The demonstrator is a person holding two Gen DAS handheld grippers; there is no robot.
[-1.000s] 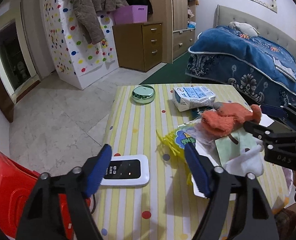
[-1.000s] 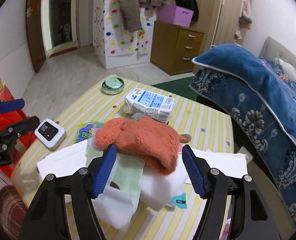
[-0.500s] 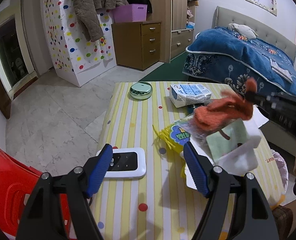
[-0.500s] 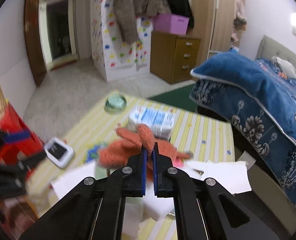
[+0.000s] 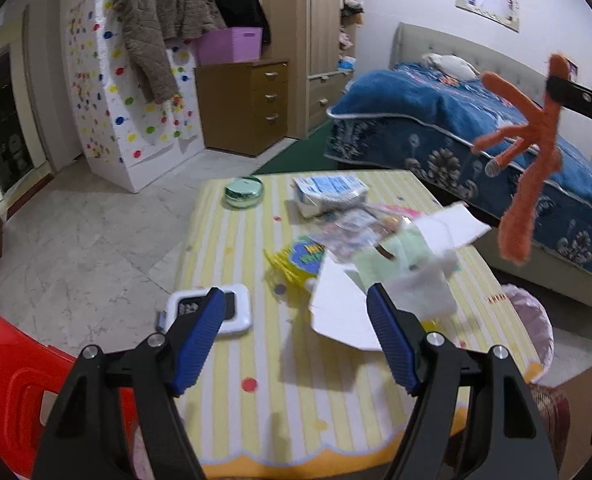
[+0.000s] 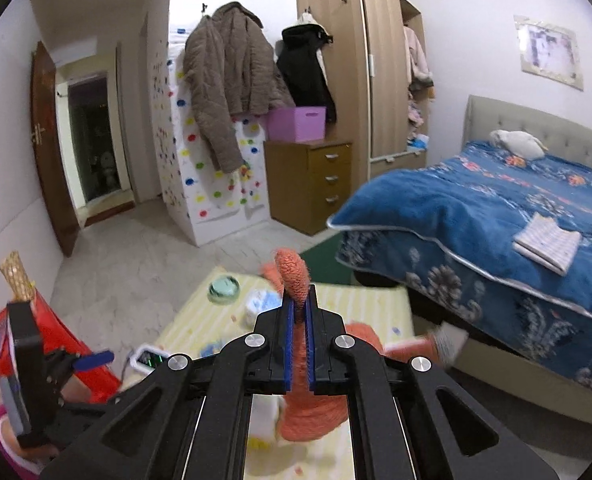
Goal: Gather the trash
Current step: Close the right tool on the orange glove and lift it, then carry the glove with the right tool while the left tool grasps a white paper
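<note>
My right gripper is shut on an orange knitted glove and holds it high above the table; the glove also hangs at the right in the left wrist view. My left gripper is open and empty over the near part of the yellow striped table. A heap of trash lies ahead of it: white paper, a pale green wrapper, a yellow and blue wrapper and clear plastic.
A white handheld device, a round green tin and a tissue pack lie on the table. A lined bin stands at its right edge. A red chair is at left, the blue bed at right.
My right gripper shut on the orange glove and lifted it off the heap, high above the table. The papers beneath shifted. My left gripper stayed open, raised slightly.
</note>
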